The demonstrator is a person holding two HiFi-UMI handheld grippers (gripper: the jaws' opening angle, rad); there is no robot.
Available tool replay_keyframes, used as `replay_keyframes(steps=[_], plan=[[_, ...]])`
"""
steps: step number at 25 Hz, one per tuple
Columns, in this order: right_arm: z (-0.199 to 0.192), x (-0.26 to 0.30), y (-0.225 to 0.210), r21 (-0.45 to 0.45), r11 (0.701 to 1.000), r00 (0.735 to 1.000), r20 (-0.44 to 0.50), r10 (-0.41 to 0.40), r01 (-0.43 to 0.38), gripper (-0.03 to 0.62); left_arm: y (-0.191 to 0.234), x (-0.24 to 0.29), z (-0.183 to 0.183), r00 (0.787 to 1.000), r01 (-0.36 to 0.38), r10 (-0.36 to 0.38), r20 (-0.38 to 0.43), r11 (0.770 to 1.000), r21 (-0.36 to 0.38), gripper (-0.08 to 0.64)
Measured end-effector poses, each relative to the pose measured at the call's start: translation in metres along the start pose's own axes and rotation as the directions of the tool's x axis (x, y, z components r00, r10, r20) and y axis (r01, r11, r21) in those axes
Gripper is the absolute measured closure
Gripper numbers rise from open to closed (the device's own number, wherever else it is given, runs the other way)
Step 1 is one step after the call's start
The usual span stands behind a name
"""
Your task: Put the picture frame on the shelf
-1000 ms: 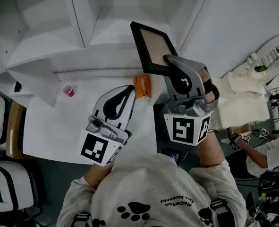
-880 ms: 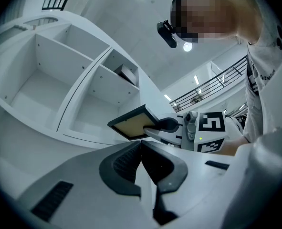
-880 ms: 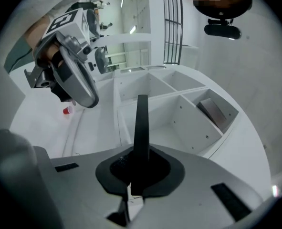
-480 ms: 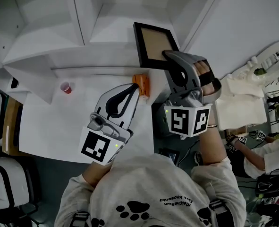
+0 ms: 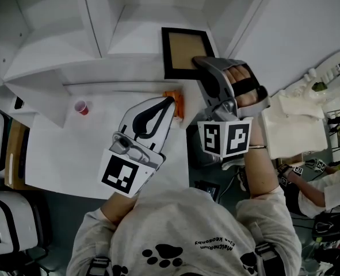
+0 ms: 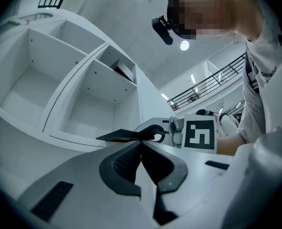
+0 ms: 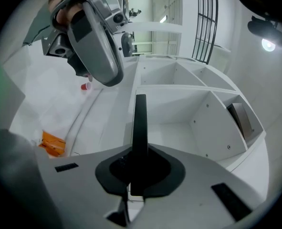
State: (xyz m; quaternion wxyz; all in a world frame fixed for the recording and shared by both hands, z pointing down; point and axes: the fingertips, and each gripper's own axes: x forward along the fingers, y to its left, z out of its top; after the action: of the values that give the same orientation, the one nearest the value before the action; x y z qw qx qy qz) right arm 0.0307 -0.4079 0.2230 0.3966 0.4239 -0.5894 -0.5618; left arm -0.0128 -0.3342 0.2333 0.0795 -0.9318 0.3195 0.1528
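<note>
The picture frame is black with a tan back. My right gripper is shut on its near edge and holds it at the mouth of a compartment of the white shelf. In the right gripper view the frame stands edge-on between the pads, in front of the shelf's open compartment. My left gripper hovers shut and empty over the table, left of the right one. From the left gripper view, the frame shows as a flat dark slab just beyond the shut left gripper.
An orange packet lies on the white table against the shelf's base. A small red cup stands to the left. A grey flat object leans in the compartment to the right. Another person sits at the far right.
My right gripper has carried the frame up and forward toward the shelf, and the frame has turned squarer to it. My left gripper has shifted slightly forward and right.
</note>
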Motion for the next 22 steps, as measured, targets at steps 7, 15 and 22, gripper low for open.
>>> replay_keyframes(steps=[7, 15, 22], plan=[[-0.005, 0.005, 0.001, 0.015, 1.0, 1.0, -0.002, 0.011, -0.011, 0.552, -0.001, 0.024, 0.002, 1.0, 0.012, -0.012, 0.005, 0.999, 0.04, 0.54], [-0.007, 0.01, 0.001, 0.057, 0.997, 0.999, 0.001, 0.044, -0.044, 0.551, -0.004, 0.044, 0.007, 0.999, 0.038, -0.039, 0.014, 0.997, 0.064, 0.54], [-0.004, 0.01, 0.001, 0.129, 0.988, 0.996, 0.01, 0.085, -0.086, 0.551, 0.002, 0.053, 0.007, 0.999, 0.035, -0.036, 0.015, 0.996, 0.078, 0.54]])
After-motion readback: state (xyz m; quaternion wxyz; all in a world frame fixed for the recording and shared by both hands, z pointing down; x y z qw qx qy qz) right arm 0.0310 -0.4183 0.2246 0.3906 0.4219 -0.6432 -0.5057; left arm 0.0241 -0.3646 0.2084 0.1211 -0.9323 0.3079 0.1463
